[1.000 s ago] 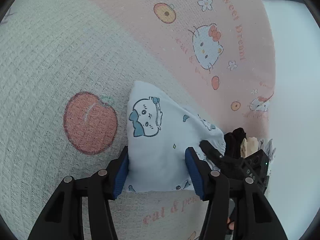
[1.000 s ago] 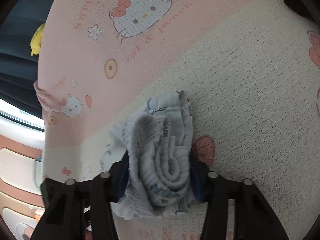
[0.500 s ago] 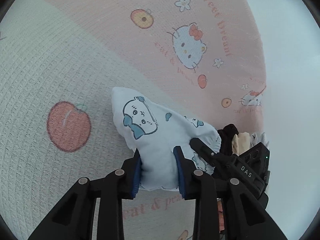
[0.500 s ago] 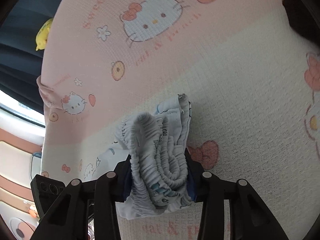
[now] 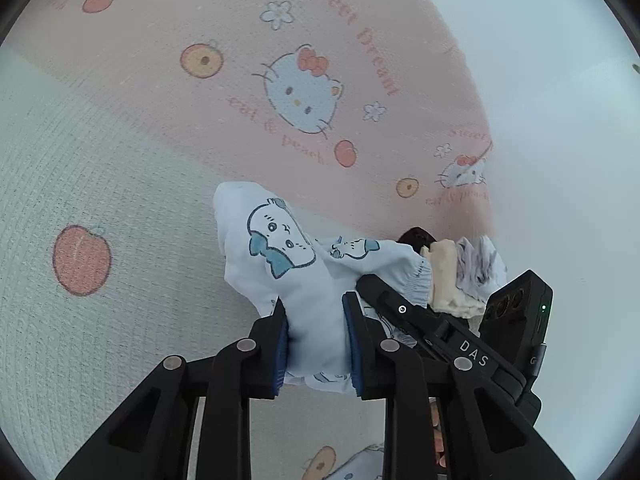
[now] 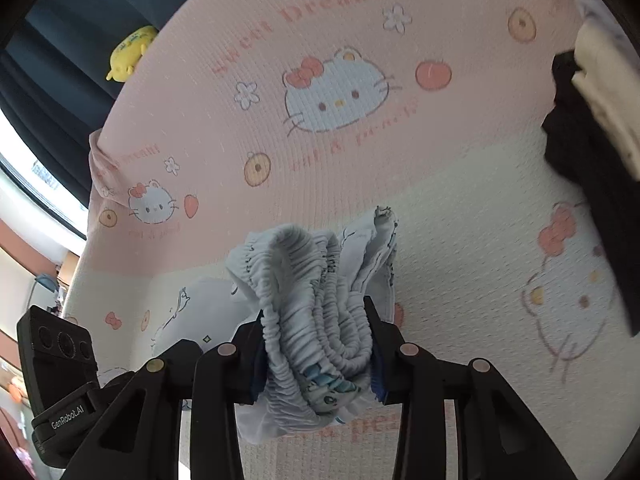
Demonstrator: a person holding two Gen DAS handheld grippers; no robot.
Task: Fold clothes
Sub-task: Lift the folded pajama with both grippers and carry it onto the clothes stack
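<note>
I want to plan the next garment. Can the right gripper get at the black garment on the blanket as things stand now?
Probably not yet. The right gripper is closing on the light blue shorts, bunched between its fingers, so it is occupied. The black garment lies off to the side with bare blanket between.

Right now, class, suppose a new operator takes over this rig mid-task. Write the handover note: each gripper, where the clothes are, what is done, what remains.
Left gripper: jaws closing on the plain end of the light blue cartoon-print shorts, cloth between the pads.
Right gripper: jaws closing on the bunched elastic waistband of the same shorts.
Shorts: crumpled between both grippers, above the pink and cream cat-print blanket.
Other clothes: a heap of black, cream and white garments at the blanket's edge.
Done: shorts gripped at two points.
Left: spread them flat, fold them, then probably the heap.
</note>
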